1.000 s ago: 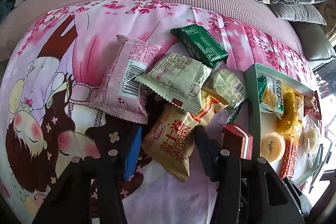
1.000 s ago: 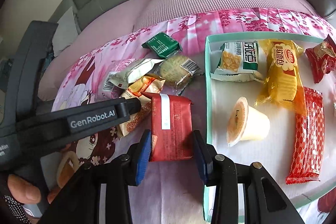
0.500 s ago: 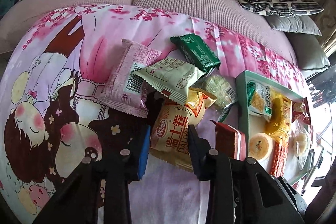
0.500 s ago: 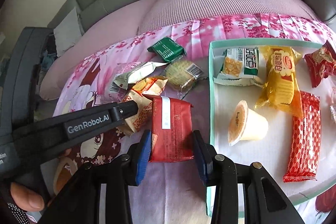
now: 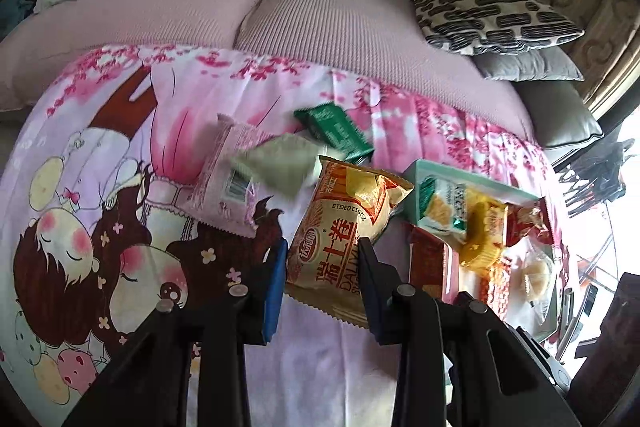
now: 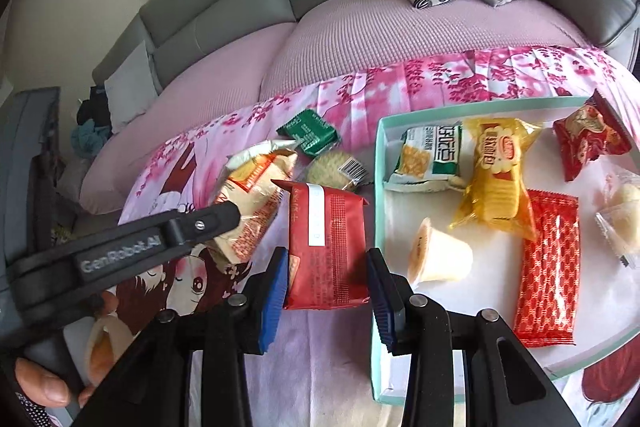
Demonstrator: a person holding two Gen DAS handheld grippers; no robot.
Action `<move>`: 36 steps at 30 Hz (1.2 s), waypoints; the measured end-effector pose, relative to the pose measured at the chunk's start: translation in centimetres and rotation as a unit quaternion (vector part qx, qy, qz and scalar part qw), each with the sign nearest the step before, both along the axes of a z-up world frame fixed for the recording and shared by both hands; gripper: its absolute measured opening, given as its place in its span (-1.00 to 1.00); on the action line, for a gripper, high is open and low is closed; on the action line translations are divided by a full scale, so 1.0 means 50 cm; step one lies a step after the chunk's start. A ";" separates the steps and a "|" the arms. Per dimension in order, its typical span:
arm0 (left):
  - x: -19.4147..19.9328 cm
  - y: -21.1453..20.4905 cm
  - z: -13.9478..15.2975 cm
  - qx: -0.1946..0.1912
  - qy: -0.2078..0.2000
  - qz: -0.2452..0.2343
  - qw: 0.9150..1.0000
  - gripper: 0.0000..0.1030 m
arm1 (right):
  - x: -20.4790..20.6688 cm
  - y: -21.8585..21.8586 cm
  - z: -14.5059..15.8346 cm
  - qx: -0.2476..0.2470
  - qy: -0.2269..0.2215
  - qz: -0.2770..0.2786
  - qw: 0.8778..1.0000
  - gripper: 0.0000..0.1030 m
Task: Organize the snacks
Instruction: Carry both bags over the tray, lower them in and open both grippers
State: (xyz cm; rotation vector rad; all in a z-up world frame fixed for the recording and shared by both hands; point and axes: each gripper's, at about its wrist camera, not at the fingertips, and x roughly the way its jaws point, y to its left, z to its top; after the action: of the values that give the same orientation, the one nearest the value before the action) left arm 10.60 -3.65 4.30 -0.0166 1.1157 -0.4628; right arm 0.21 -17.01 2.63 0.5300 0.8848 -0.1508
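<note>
Two snack packets, long axes pointing away, clamped: beige packet (image 5: 332, 247) left, red packet (image 6: 328, 247) right.

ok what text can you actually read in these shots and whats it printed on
"GenRobot.AI": side of the left gripper, seen from the right wrist.
"DALI" and digits "2110361З" upside down, roughly: beige roll pack held in the left gripper.
Chinese characters, too stylised to transcribe: green-and-white pack in the tray.
Red pack in the right gripper: print too small.
</note>
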 end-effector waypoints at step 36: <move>-0.188 -0.270 -0.033 0.031 -0.028 -0.171 0.984 -0.30 | -0.171 -0.270 0.005 -0.060 0.049 -0.198 0.977 -0.20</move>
State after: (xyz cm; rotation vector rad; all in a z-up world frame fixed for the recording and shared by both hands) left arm 1.21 -17.13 2.64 0.2450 1.0808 -0.7303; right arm -8.35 -30.50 2.88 0.5846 0.8509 -0.5954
